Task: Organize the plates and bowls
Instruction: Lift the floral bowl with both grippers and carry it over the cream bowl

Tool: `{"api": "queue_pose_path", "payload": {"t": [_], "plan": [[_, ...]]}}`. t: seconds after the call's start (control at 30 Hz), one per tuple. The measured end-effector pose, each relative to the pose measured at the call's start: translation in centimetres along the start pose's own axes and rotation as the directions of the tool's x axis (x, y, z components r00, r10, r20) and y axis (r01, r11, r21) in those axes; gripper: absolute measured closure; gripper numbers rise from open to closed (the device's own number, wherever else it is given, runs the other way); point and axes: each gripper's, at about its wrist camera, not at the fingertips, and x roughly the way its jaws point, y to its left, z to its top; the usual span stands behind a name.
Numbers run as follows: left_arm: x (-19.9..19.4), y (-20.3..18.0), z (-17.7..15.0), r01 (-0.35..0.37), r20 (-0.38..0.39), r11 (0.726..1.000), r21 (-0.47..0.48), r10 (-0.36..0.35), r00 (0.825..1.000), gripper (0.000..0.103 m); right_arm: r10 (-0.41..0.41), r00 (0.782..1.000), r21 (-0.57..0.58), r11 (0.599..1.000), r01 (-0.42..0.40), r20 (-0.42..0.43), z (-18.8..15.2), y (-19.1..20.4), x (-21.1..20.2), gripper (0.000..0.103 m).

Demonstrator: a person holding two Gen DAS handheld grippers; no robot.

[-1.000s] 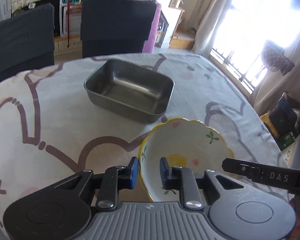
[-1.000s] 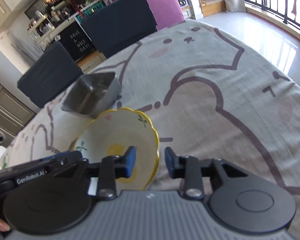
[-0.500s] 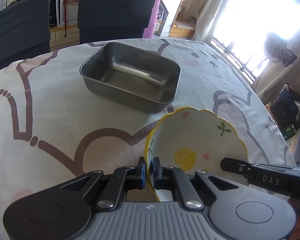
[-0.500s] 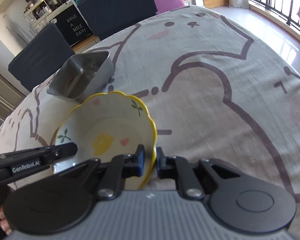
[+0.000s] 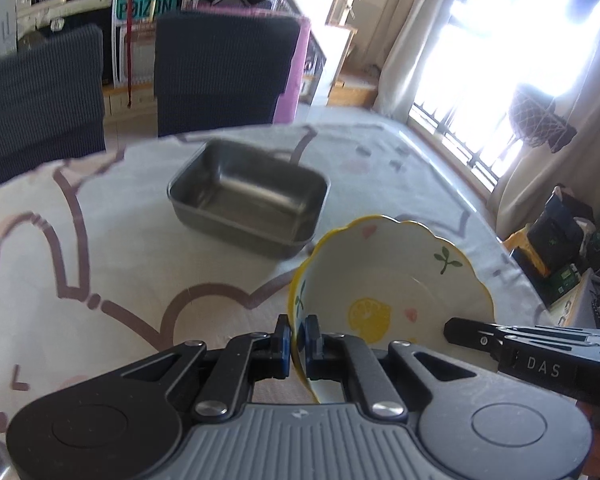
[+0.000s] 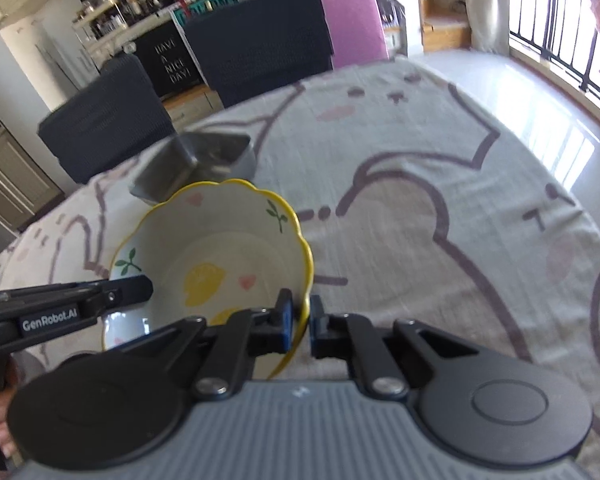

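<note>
From the left wrist we see our left tongs [image 5: 298,342] pinching the near rim of the yellow-edged bowl [image 5: 392,280], the steel tray [image 5: 248,196] just beyond on the tabletop [image 5: 100,248]. From the right wrist, our right tongs [image 6: 300,326] clamp the bowl's [image 6: 212,256] opposite rim; lemon and leaf motifs inside.

Both tools, left tool [image 5: 296,342] and right tool [image 6: 300,326], have closed from open onto opposite sides of the bowl's [image 5: 400,280] rim, and the bowl now sits tilted, raised off the table [image 5: 100,248].
</note>
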Motion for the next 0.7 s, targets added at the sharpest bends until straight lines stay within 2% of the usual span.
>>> {"api": "queue_pose_path", "payload": {"t": [0.2, 0.43, 0.7], "plan": [[-4.9, -1.5, -0.7, -0.01, 0.068, 1.0, 0.006, 0.009, 0.998, 0.097, 0.039, 0.996, -0.009, 0.999, -0.038, 0.075, -0.8, 0.4, -4.6, 0.093], [-10.4, -1.7, -2.5, -0.04, 0.134, 0.999, -0.006, 0.041, 0.99, 0.097, 0.088, 0.988, -0.04, 0.996, -0.083, 0.125, -2.4, 1.9, -8.7, 0.093], [-15.9, 0.4, -5.6, -0.102, 0.171, 0.994, -0.05, 0.109, 0.979, 0.097, 0.169, 0.977, -0.069, 0.985, -0.161, 0.131, -5.0, 4.8, -10.5, 0.094]]}}
